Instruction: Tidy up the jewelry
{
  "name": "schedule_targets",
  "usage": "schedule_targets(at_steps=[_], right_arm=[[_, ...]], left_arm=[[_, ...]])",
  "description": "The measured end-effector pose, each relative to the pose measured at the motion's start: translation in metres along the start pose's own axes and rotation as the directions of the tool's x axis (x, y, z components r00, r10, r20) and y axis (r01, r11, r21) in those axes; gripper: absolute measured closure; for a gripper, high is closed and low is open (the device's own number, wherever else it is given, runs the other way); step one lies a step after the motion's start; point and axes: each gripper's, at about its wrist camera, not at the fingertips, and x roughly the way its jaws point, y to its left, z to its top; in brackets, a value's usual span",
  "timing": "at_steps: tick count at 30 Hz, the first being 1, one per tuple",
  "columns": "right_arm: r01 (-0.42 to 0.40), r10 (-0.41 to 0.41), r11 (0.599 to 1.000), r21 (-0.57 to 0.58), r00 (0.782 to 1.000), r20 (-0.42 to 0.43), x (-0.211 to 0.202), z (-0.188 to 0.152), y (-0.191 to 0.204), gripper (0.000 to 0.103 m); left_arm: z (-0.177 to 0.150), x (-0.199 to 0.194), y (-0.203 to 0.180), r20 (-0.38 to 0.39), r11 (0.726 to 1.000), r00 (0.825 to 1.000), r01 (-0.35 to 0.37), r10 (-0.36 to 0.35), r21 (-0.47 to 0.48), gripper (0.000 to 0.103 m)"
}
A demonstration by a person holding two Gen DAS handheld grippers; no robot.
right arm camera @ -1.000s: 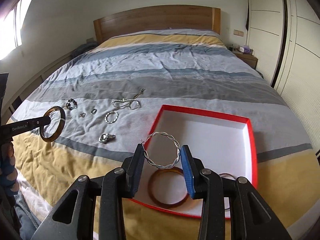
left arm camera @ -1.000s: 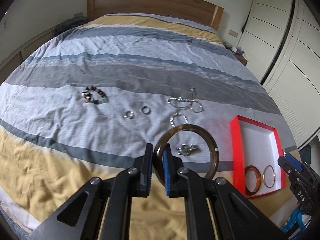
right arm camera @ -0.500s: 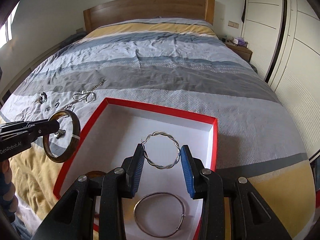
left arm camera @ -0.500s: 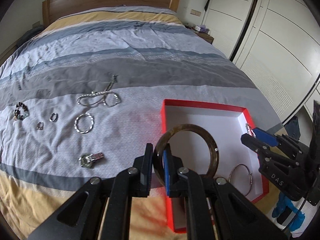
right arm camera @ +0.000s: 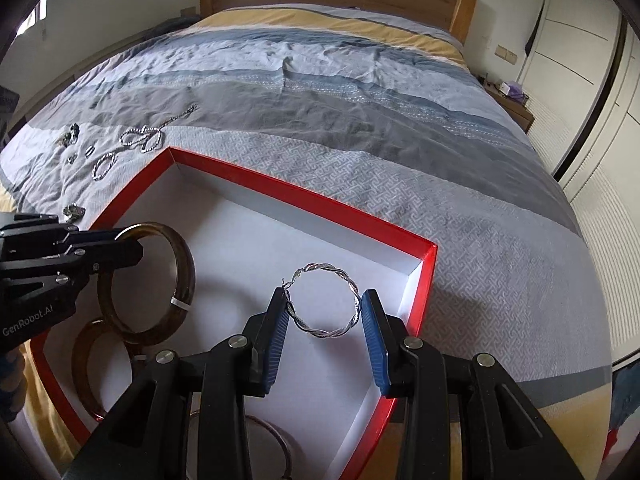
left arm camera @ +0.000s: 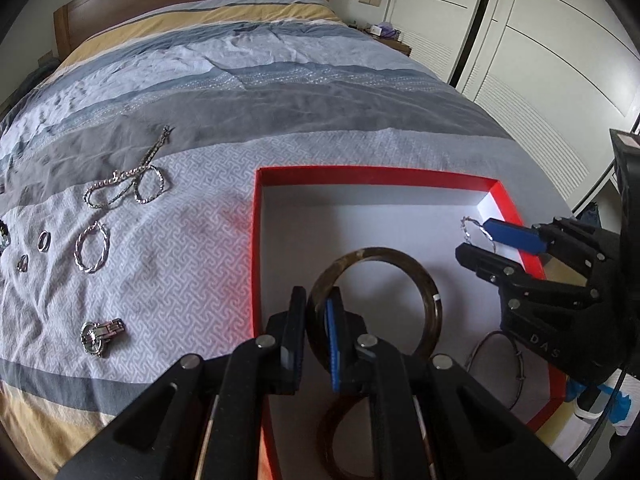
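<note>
While I hold the dark brown bangle (left arm camera: 376, 280) pinched upright by its rim in my left gripper (left arm camera: 316, 340), its ring hangs over the white floor of the red box (left arm camera: 256, 240); the left fingers (left arm camera: 334, 344) are clamped on either side of the band, one outside and one inside the ring; in the right wrist view the same bangle (right arm camera: 160, 280) stands above a second brown bangle (right arm camera: 90, 368) lying flat in the box's near corner. My right gripper (right arm camera: 324, 320) carries a twisted silver hoop (right arm camera: 324, 304) between its blue pads, the fingers closed against its sides, held over the box interior near the far right corner; a thin metal bangle (left arm camera: 496, 364) lies on the box floor below it. Out on the striped bedspread (left arm camera: 280, 100), left of the box, a silver chain (left arm camera: 128, 184), another twisted hoop (left arm camera: 92, 250), two small rings (left arm camera: 43, 239) and a clasp-like silver piece (left arm camera: 100, 334) lie apart from one another; white wardrobe doors (left arm camera: 540, 60) stand on the right.
</note>
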Motion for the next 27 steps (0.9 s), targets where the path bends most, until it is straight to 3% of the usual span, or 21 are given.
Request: schedule_targets(at_steps=[5, 12, 17, 27], right_arm=[[0.007, -0.011, 0.995, -0.099, 0.999, -0.045, 0.010, 0.001, 0.013, 0.067], [0.021, -0.027, 0.994, -0.109, 0.998, -0.060, 0.007, 0.002, 0.012, 0.067], [0.038, -0.042, 0.997, -0.070, 0.998, -0.049, -0.007, 0.000, 0.006, 0.067], [0.049, -0.051, 0.997, 0.064, 0.998, 0.030, -0.082, -0.010, 0.001, 0.067]], left_arm=[[0.001, 0.006, -0.003, -0.021, 0.999, 0.999, -0.040, 0.040, 0.014, 0.091], [0.003, 0.003, 0.002, -0.034, 1.000, 0.999, 0.002, -0.002, -0.009, 0.089], [0.002, -0.009, 0.001, -0.031, 0.998, 0.998, 0.051, -0.051, -0.021, 0.075], [-0.008, -0.086, 0.015, 0.074, 0.998, 0.996, 0.043, -0.040, -0.043, 0.073]])
